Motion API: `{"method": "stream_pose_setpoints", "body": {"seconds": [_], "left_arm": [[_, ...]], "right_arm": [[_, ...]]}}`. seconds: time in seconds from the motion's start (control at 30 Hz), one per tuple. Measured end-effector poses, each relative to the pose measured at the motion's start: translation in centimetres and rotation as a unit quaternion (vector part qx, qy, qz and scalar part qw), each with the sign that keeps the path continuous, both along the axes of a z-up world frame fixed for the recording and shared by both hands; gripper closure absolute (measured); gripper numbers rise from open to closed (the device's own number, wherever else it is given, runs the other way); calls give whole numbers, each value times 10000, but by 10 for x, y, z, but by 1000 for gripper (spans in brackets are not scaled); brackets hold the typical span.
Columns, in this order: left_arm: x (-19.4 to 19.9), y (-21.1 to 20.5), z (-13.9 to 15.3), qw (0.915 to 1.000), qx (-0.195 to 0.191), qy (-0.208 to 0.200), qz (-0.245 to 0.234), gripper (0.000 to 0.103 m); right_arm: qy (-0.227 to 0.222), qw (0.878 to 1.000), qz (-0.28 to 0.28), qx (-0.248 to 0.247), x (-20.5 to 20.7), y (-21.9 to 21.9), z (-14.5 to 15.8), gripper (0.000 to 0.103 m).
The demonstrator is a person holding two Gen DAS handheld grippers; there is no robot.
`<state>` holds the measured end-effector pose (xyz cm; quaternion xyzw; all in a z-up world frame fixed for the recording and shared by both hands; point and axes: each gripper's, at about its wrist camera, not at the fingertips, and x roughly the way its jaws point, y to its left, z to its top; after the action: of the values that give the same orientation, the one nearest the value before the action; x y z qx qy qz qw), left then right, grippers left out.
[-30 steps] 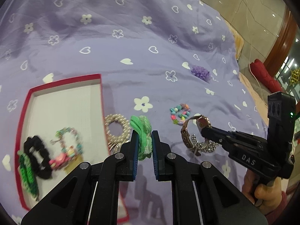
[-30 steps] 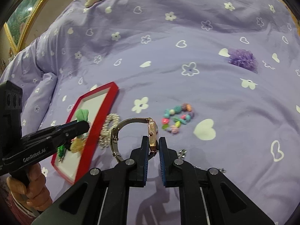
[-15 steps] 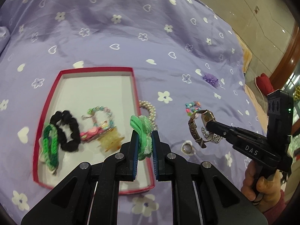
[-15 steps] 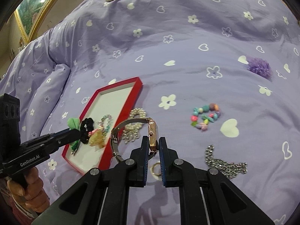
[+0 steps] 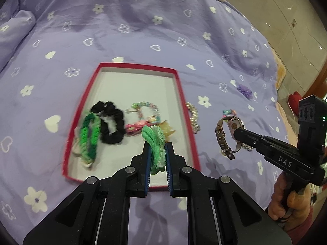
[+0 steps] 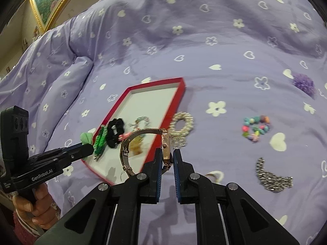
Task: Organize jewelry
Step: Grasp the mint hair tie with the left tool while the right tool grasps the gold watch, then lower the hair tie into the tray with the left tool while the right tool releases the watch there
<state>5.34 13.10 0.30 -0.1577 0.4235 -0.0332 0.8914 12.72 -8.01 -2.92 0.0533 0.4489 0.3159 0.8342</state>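
My left gripper (image 5: 157, 146) is shut on a light green hair tie (image 5: 153, 137) and hangs over the near end of the red-rimmed white tray (image 5: 179, 94). In the tray lie a black scrunchie (image 5: 111, 120), a bright green braided band (image 5: 90, 134), a beaded bracelet (image 5: 146, 110) and a pink clip. My right gripper (image 6: 168, 153) is shut on a rose-gold watch (image 6: 166, 145), whose mesh band (image 6: 124, 157) loops out to the left over the tray's right rim (image 6: 163, 126). In the left wrist view the watch (image 5: 229, 128) hangs right of the tray.
On the purple flowered bedspread (image 6: 204, 51) right of the tray lie a pearl bracelet (image 6: 181, 124), a colourful bead bracelet (image 6: 255, 127), a rhinestone chain (image 6: 269, 177), a small ring (image 6: 212, 176) and a purple scrunchie (image 6: 303, 83). A pillow (image 6: 61, 71) lies at left.
Both grippers have moved left towards the tray with their items still held. The green hair tie now hangs over the tray, and the watch is at the tray's right rim.
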Motion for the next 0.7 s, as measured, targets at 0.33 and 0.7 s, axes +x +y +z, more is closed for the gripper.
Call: {"method": "stream_pose_setpoints", "body": {"seconds": [0.33, 0.7], "left_arm": [[-14, 29, -12, 9995, 16, 124, 282, 92], [-8, 46, -30, 9990, -22, 282, 336, 92]], "right_arm": [[15, 9988, 496, -51, -10, 42, 0, 93], [231, 9941, 997, -368, -14, 86, -19, 93]]}}
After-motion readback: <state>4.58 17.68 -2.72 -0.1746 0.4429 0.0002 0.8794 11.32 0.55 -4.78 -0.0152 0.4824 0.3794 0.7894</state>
